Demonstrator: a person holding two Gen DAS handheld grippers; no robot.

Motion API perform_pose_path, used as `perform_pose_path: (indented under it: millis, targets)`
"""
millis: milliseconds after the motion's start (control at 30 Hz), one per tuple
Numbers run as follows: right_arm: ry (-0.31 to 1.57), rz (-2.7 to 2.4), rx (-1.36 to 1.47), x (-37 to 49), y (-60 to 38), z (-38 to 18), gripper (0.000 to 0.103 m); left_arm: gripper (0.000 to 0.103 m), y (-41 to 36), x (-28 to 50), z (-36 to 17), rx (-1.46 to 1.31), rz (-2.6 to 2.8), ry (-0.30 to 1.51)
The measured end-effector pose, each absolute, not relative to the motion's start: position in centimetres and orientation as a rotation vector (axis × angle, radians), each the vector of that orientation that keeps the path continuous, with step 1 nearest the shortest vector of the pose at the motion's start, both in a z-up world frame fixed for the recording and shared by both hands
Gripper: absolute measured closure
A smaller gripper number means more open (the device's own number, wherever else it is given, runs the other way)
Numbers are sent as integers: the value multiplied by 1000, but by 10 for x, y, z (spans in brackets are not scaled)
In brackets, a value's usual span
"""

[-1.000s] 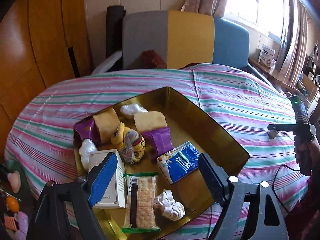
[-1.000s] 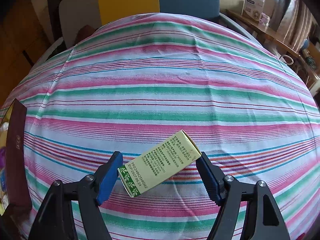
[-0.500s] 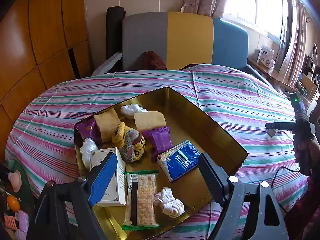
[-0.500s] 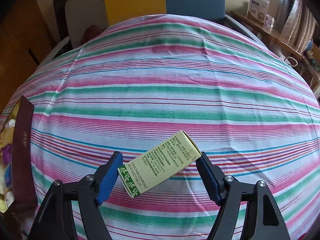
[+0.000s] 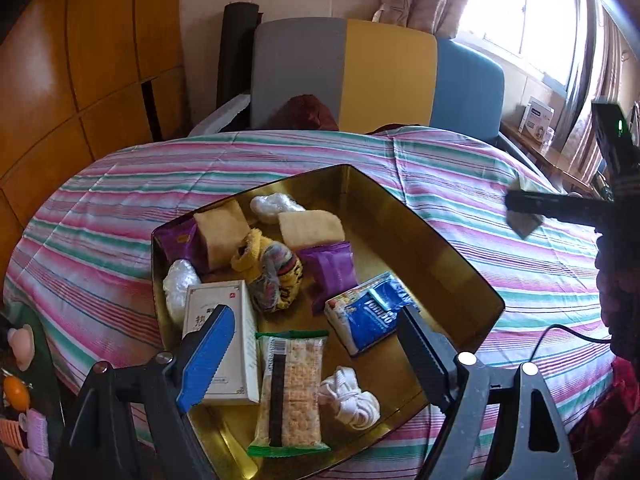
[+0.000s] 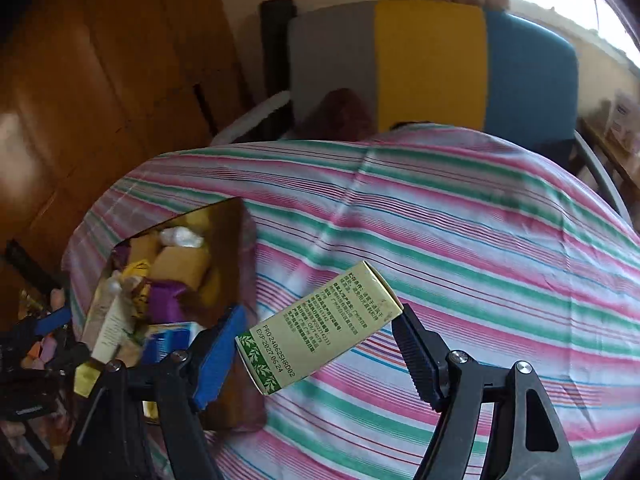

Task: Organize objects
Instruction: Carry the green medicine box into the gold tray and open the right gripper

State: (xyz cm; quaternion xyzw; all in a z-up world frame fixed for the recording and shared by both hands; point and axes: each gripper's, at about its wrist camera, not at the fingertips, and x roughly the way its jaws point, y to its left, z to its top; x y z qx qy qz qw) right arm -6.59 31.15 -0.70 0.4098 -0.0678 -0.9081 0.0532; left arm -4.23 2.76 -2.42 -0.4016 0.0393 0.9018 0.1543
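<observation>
My right gripper (image 6: 322, 320) is shut on a yellow-green carton (image 6: 340, 312) with printed text, held tilted above the striped tablecloth (image 6: 460, 240). The gold tray (image 6: 236, 236) lies to its left. In the left wrist view my left gripper (image 5: 314, 320) hangs open and empty over the gold tray (image 5: 420, 216). That tray holds a white box (image 5: 236, 304), a cracker pack (image 5: 290, 392), a blue tissue pack (image 5: 370, 316), purple packets (image 5: 330, 276), a yellow sock ball (image 5: 272, 276) and white rolled socks (image 5: 352, 400). A corner of the carton (image 5: 524, 226) shows blurred at the right edge.
A chair (image 5: 380, 76) with grey, yellow and blue panels stands behind the table. Wooden cabinets (image 5: 60, 80) fill the left. Small toys (image 5: 16, 392) lie off the table's left edge. A black cable (image 5: 560, 332) runs over the cloth at right.
My right gripper has risen and swung left with the carton, so the tray now shows beside it. The left gripper has stayed over the tray.
</observation>
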Motion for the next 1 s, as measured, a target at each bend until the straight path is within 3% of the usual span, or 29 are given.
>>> perform_pose_path:
  millis: [300,667,800,1000]
  targets:
    - [125,-2514,1264,-117,180,-23,27,19,-15,-51,-31,-1190,2639,-20]
    - [160,-2436,1457,-156,163,-78,25,20,-30,-53,-39,-1197,2664,-65]
    - [101,-2464,1467,-155,172,-83,14,19,-21,-51,-34,-1163,2674,-27]
    - [4,-2510,1385,-136,184,-66,11,19,-13,-48,-19,-1091,2727,4]
